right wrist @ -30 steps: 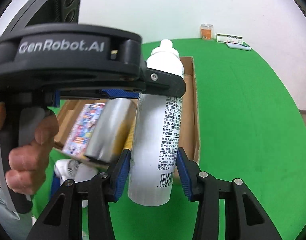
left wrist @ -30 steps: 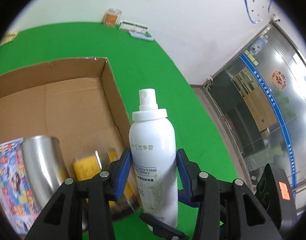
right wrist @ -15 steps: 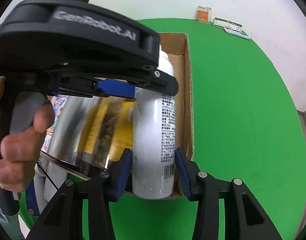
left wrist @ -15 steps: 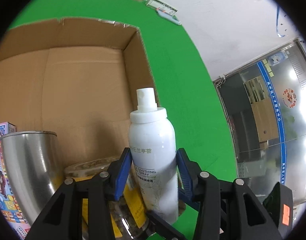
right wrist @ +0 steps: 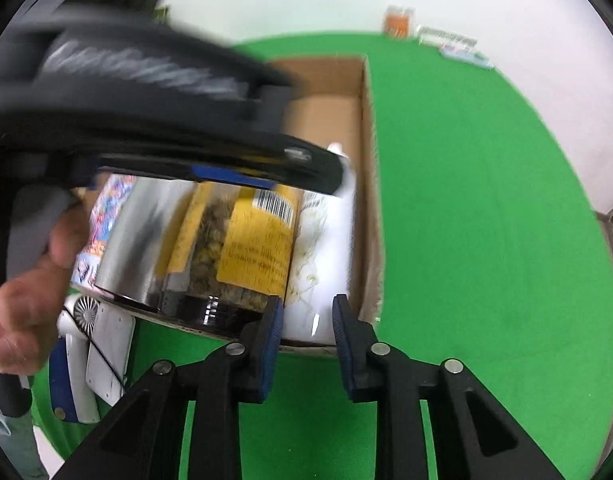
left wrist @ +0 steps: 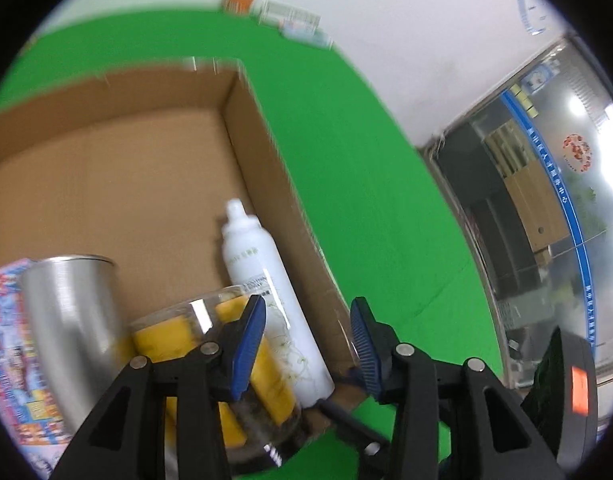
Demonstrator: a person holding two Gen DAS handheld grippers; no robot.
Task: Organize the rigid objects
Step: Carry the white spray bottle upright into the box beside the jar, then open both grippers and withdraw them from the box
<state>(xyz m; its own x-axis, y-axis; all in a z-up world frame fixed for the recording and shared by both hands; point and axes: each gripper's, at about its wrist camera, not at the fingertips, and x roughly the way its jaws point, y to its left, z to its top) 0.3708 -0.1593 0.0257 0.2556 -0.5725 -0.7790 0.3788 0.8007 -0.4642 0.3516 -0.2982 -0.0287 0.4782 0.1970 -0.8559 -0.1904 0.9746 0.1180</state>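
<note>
A white spray bottle (left wrist: 266,292) lies inside an open cardboard box (left wrist: 266,152) on a green table (left wrist: 346,184), tucked along the box's right wall with its nozzle toward the far end. Beside it in the near end of the box sit a clear jar with a yellow label (left wrist: 242,344), a steel cup (left wrist: 70,312) and a colourful printed box (left wrist: 2,344).

The left gripper (left wrist: 304,340) hangs just above the box's near corner, its blue pads apart and closing on nothing; the bottle lies below and beyond the left pad, free of both. The right gripper (right wrist: 306,328) hovers at the box's near edge with the bottle's base showing in the gap between its fingers; its jaws are closing too, yet neither pad appears to press on the bottle, though motion blur makes that hard to settle. A hand (right wrist: 30,292) grips the left tool's handle at the left of the right-wrist view.

The bottle looks placed, so this step reads as a release and pull-away. A white and blue handheld fan (right wrist: 86,352) rests on the table outside the box; the next move likely calls for lifting both tools clear without nudging the packed items, then reaching for it.
</note>
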